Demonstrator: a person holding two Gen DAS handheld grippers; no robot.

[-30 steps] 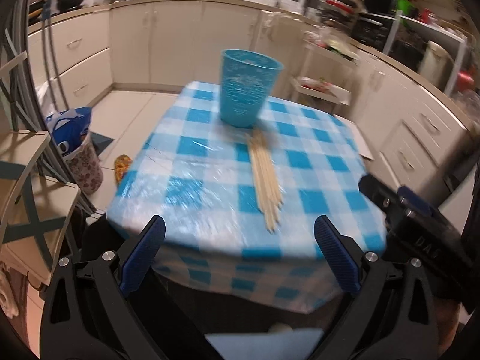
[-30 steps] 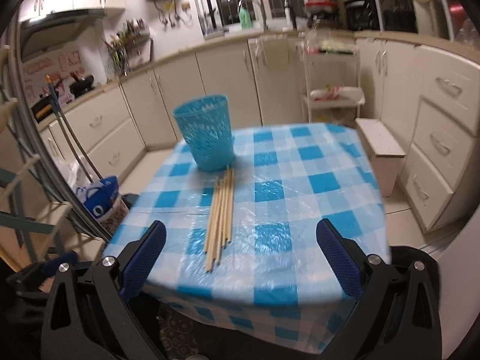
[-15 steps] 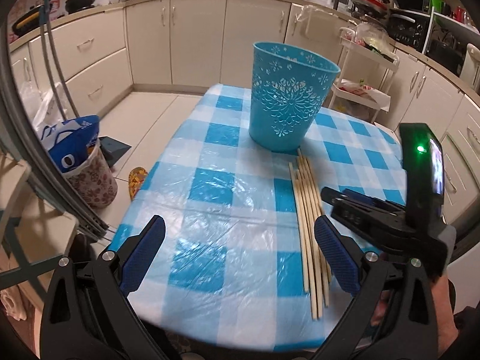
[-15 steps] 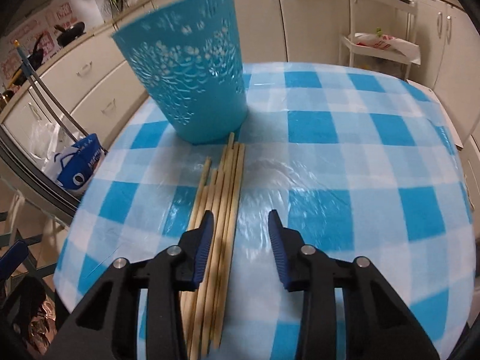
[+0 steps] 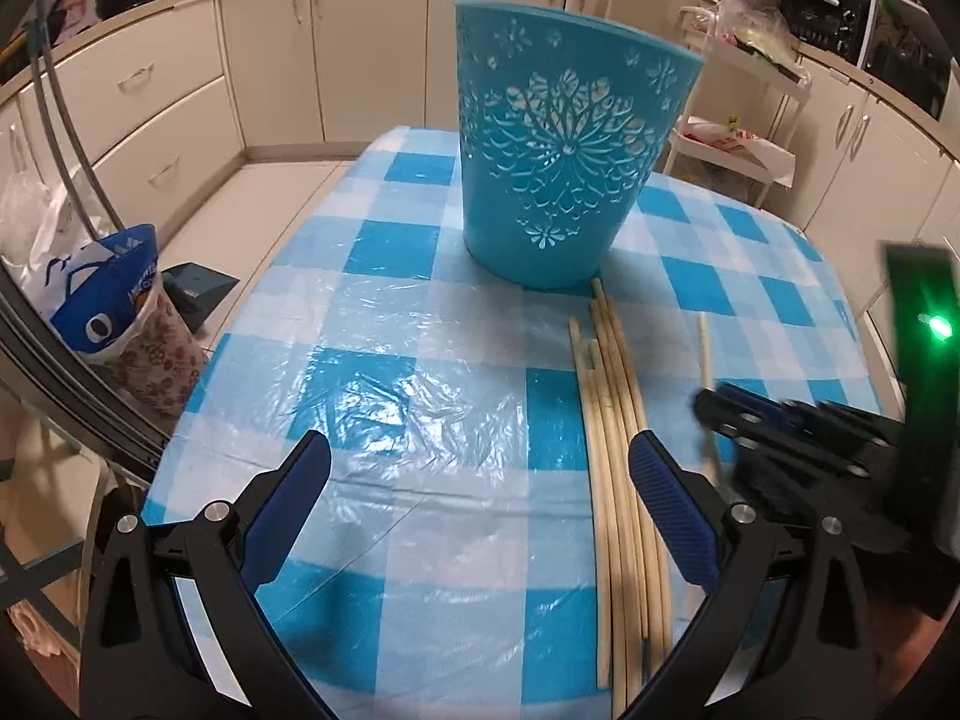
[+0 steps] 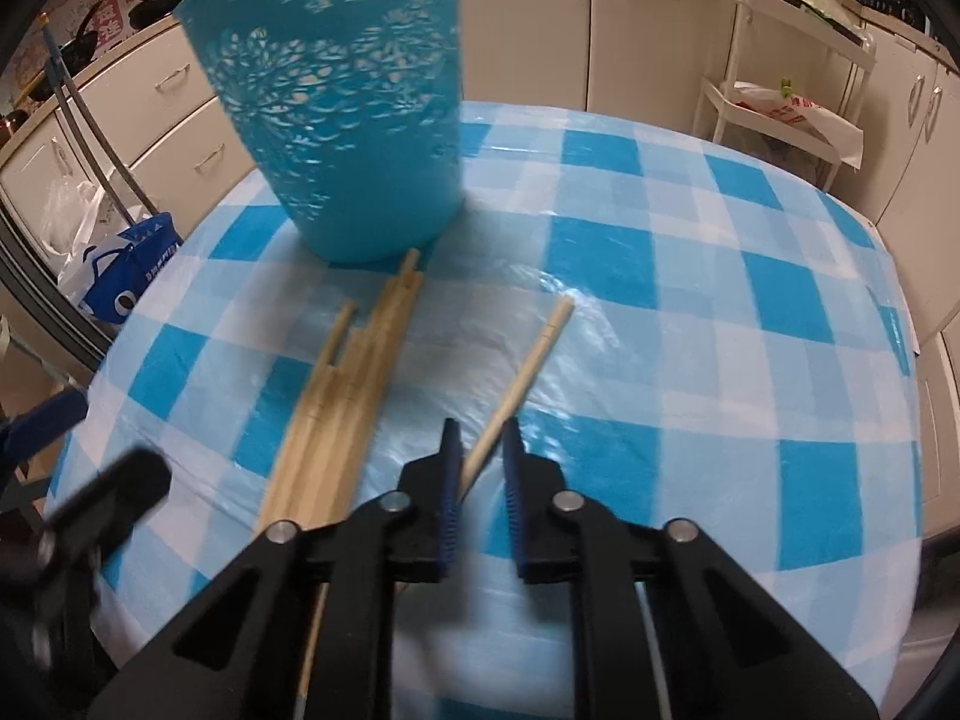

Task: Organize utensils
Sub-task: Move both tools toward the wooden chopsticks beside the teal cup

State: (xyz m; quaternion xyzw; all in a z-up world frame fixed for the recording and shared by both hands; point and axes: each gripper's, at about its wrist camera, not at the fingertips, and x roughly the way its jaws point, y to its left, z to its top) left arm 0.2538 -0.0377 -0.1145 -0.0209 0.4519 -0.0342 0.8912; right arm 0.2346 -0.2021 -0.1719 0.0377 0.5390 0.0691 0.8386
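A blue lattice cup (image 5: 558, 156) stands upright on the blue checked tablecloth (image 5: 390, 324); it also shows in the right wrist view (image 6: 348, 120). Several wooden chopsticks (image 5: 618, 456) lie in a bundle in front of it, also in the right wrist view (image 6: 342, 396). My right gripper (image 6: 482, 450) is nearly closed around one chopstick (image 6: 522, 372), which angles away from the bundle; it also shows in the left wrist view (image 5: 714, 408). My left gripper (image 5: 480, 504) is open and empty, just left of the bundle.
The table's front and side edges are close. A bag in a floral bin (image 5: 120, 312) stands on the floor at the left. Kitchen cabinets (image 5: 168, 114) line the back, and a white trolley (image 6: 786, 78) stands at the back right.
My right gripper has narrowed around one chopstick and pulled it to the right, away from the bundle. Both grippers have moved closer to the cup.
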